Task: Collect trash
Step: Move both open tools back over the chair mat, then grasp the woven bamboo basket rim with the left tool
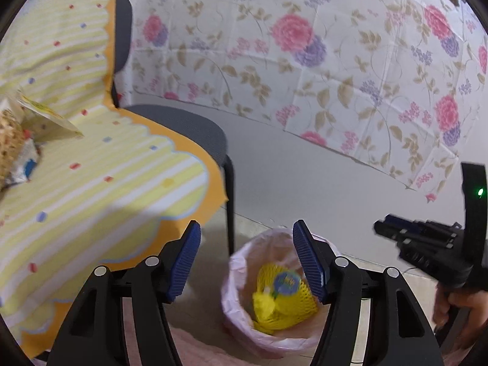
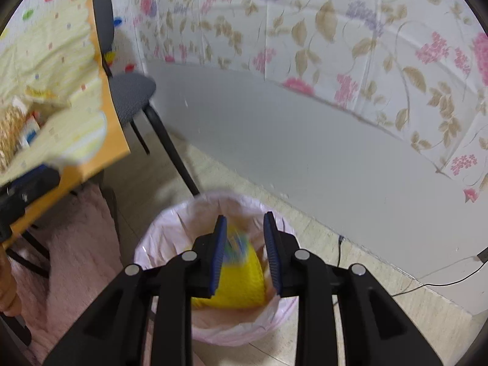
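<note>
A bin with a pink liner (image 1: 236, 305) stands on the floor beside the table. A yellow net bag with a blue label (image 1: 283, 302) lies inside it. My left gripper (image 1: 247, 259) hangs over the bin's near left side, open, with nothing between its blue pads. In the right wrist view my right gripper (image 2: 245, 238) points down into the bin (image 2: 152, 244), its jaws a little apart. The blurred yellow net (image 2: 241, 283) shows below them, free of the pads. Snack wrappers (image 1: 15, 143) lie on the table at far left.
The table wears a yellow striped cloth with an orange border (image 1: 106, 183). A grey chair (image 1: 189, 131) stands behind it against a floral curtain (image 1: 305, 45). A black cable (image 2: 427, 283) runs along the floor by the grey wall. Pink fabric (image 2: 76, 244) lies under the table.
</note>
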